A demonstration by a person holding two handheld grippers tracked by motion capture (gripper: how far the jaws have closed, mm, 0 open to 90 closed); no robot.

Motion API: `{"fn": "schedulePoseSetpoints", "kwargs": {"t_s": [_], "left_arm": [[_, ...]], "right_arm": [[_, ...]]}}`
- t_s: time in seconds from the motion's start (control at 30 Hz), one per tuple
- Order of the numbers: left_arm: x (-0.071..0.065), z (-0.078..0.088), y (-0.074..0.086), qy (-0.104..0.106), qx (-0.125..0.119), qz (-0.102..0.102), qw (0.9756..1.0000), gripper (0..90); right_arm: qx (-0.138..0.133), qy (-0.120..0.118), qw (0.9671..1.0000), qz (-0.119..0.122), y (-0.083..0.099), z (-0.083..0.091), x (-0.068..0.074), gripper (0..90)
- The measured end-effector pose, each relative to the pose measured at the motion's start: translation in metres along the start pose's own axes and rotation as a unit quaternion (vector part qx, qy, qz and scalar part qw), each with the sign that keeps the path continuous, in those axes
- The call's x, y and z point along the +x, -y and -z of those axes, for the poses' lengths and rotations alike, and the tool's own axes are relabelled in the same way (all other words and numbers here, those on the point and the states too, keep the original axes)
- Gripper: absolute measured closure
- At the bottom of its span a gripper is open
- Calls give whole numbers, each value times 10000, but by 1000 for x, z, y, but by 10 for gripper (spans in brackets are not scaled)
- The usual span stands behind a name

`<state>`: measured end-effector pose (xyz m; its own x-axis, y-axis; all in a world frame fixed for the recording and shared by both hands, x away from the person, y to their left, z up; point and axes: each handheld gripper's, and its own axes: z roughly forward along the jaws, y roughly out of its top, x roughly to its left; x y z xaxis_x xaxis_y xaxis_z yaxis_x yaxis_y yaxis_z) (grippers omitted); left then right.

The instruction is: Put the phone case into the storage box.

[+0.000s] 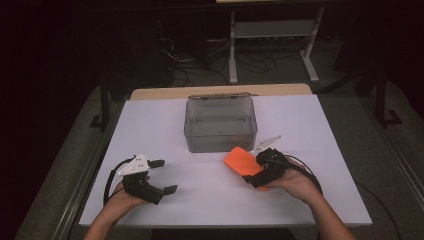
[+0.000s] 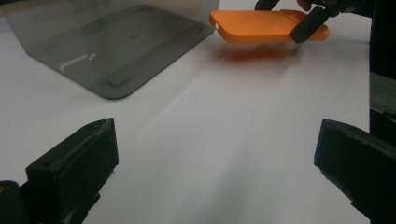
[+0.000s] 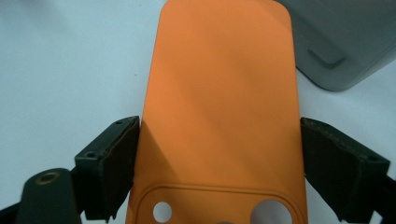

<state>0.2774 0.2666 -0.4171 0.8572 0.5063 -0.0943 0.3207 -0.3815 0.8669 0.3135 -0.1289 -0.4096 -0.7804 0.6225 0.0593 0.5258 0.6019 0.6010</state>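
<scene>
Orange phone case [image 1: 241,161] sits clamped across its width in our right gripper [image 1: 264,169], held just above the white bench [image 1: 210,195], close to the front right corner of the smoky grey plastic box [image 1: 220,124]. Right fingers [image 3: 109,163] press both long edges, camera cut-outs toward the hand. Left gripper [image 1: 150,176] rests on the bench w/ its fingers [image 2: 74,163] spread wide, holding nothing.

Risks, as we judge them: case looks thin and flexible, so a squeeze on the edges could bow it and let it pop out; a low carry could catch the box wall, since the case is near it.

Bench top is plain matte white, bare apart from the box. Room behind is dark, w/ cables on the floor and 1 white frame [image 1: 272,30].
</scene>
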Motion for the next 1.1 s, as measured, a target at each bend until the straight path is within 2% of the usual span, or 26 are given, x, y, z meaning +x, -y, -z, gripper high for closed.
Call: {"fn": "schedulePoseSetpoints", "kwargs": {"t_s": [1.1], "left_arm": [[0,-2,0,17,-4,17,10000,0]], "right_arm": [[-75,-90,9995,297,-24,16,8,147]]}}
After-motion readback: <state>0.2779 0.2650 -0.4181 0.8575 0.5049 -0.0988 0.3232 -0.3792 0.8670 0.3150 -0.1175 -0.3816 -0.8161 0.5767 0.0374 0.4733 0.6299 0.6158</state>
